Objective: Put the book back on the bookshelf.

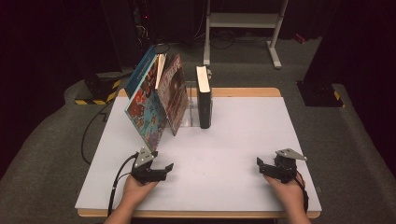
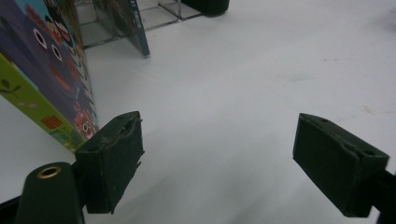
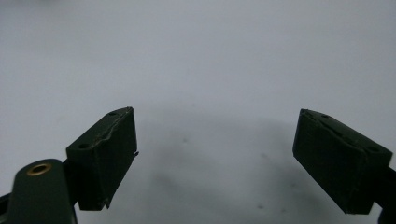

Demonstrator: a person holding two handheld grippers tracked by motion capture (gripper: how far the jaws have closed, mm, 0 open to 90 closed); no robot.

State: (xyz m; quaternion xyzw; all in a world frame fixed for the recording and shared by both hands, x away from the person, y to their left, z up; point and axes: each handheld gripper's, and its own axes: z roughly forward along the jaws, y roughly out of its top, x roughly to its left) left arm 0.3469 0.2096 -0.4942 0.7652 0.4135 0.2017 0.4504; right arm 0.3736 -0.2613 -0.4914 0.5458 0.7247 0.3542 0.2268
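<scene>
Both grippers, left point(image 1: 161, 169) and right point(image 1: 264, 167), rested near the table's point(image 1: 243, 140) front edge, jaws wide and empty, the leaning picture books point(image 1: 156, 100) propped against the clear stand point(image 1: 191, 109) toward the far edge, likely awaiting straightening.

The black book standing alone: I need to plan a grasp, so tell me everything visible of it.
The black book is thick, with a dark cover and pale page edges showing along its top. It stands upright on the white table against a clear acrylic holder, apart from the leaning picture books to its left. Neither tool touches it.
</scene>
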